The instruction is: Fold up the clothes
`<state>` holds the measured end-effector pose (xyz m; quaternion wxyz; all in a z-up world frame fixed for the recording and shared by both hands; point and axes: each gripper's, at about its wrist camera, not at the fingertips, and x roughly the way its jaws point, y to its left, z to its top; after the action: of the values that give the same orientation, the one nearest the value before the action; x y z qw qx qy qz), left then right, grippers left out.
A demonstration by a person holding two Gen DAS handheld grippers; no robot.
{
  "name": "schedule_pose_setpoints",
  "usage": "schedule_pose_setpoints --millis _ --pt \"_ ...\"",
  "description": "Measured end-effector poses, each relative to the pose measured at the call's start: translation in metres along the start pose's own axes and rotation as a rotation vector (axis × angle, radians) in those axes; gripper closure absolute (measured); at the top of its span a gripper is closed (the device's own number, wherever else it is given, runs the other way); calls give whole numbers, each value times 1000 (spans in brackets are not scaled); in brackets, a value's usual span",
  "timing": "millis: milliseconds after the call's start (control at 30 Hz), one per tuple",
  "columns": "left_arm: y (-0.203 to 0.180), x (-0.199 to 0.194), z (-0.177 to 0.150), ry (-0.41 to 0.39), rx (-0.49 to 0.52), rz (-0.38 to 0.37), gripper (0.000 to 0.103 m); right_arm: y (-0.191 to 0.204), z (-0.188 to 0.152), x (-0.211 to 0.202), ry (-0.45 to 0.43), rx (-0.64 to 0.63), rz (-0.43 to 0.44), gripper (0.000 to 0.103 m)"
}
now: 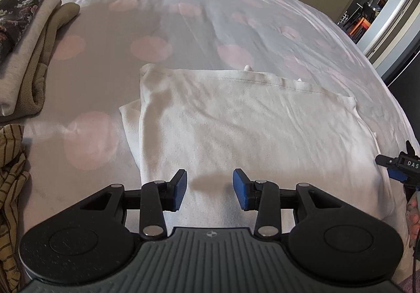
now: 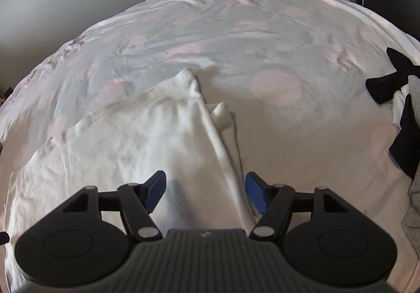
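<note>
Both grippers over the bed now, both pointing down at one white garment (image 1: 236, 122), partly folded, lying flat on the spotted bedsheet (image 1: 110, 38).

Left gripper (image 1: 210, 189): jaws apart, nothing between the pads, just cloth underneath. In the left wrist view the garment fills the centre and lower middle of the frame, straight ahead of and below the fingers. Its long axis runs left-right across that frame, far edge a straight hem in mid-frame, a second layer peeking out at the left edge.

Right gripper (image 2: 206, 192): jaws apart too, wider than the left, empty. In the right wrist view the garment takes the centre and lower left; its folded side edge runs from upper centre down to between the fingers, so this gripper straddles that edge. Whether the pads touch cloth, can't tell.

The key relation: the near edge of the garment sits under both grippers, left one nearer the middle of the near edge, right one at the garment's end. Looks like each is placed to pinch the near edge, prob. for the next fold away toward the far hem.

Count: 1 white garment in work, 2 grippers, 1 stack of folded clothes (image 1: 23, 62) at upper left of the left view, 1 striped cloth (image 1: 10, 177) at lower left, dark and grey clothes (image 2: 404, 109) at right edge of the right view, pieces too bunched to count.
</note>
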<state>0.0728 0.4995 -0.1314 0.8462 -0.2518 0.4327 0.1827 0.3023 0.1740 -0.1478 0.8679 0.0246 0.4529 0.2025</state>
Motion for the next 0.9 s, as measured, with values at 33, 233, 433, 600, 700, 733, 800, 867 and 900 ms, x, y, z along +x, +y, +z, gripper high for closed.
schedule_pose_setpoints --millis 33,233,433,600,700,733,800,867,900 --pt "1 3 1 3 -9 -6 67 -1 1 3 -4 -10 4 33" --pt "0 15 3 24 -10 6 67 -14 6 25 -14 53 66 32" --pt "3 20 5 28 -21 37 67 -30 14 42 -16 115 120 32" --pt "6 21 8 20 -25 62 67 -41 18 50 -15 130 162 41" --pt "8 18 9 9 -40 60 67 -44 20 52 2 129 209 70" --pt "9 16 9 5 -43 59 67 -44 21 52 7 136 227 79" --pt "7 12 13 3 -29 61 67 -41 21 51 7 137 239 82" --pt "5 6 18 7 -8 56 67 -38 22 47 3 132 239 84" --pt "5 1 21 5 -2 46 67 -37 23 44 5 139 242 85"
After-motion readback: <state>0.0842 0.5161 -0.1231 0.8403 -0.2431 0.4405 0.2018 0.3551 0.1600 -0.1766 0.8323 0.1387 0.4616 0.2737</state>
